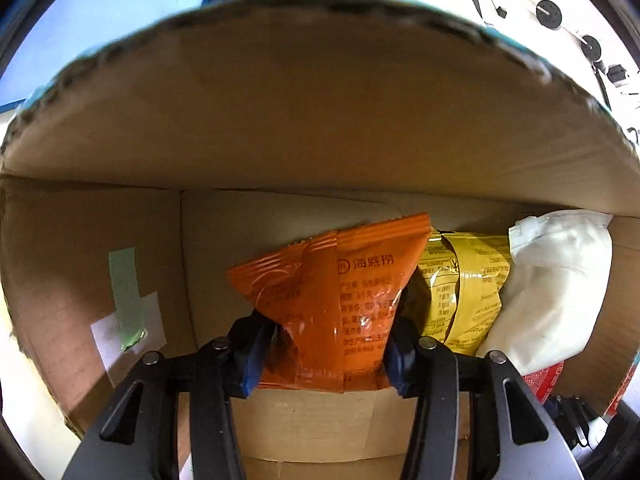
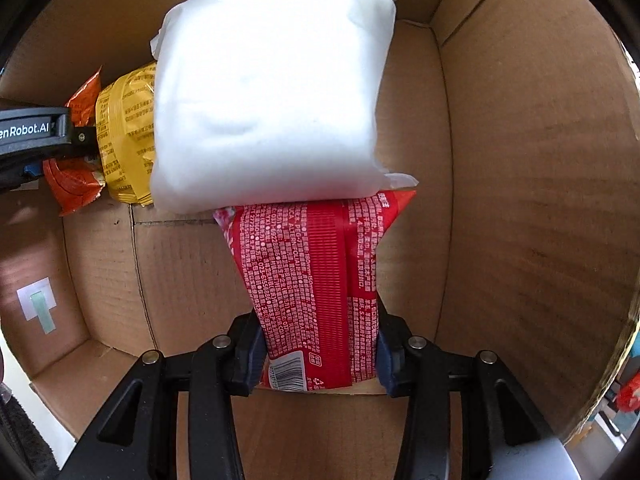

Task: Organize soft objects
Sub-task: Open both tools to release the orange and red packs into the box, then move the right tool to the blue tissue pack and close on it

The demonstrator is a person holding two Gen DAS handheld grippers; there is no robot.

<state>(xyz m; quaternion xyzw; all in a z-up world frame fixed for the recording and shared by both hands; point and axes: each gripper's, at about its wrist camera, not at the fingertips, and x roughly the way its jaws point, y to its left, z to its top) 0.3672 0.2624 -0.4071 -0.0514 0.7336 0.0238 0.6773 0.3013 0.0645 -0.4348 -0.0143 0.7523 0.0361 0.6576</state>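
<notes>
Both grippers are inside a cardboard box (image 1: pixel 280 128). My left gripper (image 1: pixel 320 356) is shut on an orange snack packet (image 1: pixel 340 292), held upright next to a yellow packet (image 1: pixel 464 292) and a white soft pack (image 1: pixel 560 280). My right gripper (image 2: pixel 318 352) is shut on a red packet (image 2: pixel 316 272), whose far end touches the white soft pack (image 2: pixel 272 92). In the right wrist view the yellow packet (image 2: pixel 128 136) and orange packet (image 2: pixel 76 184) lie left of the white pack, with the left gripper's finger (image 2: pixel 36 136) on the orange one.
The box walls (image 2: pixel 540 180) rise on all sides and a flap hangs over the left wrist view. A taped label (image 1: pixel 128 312) is on the left wall. The box floor (image 2: pixel 180 272) left of the red packet is bare cardboard.
</notes>
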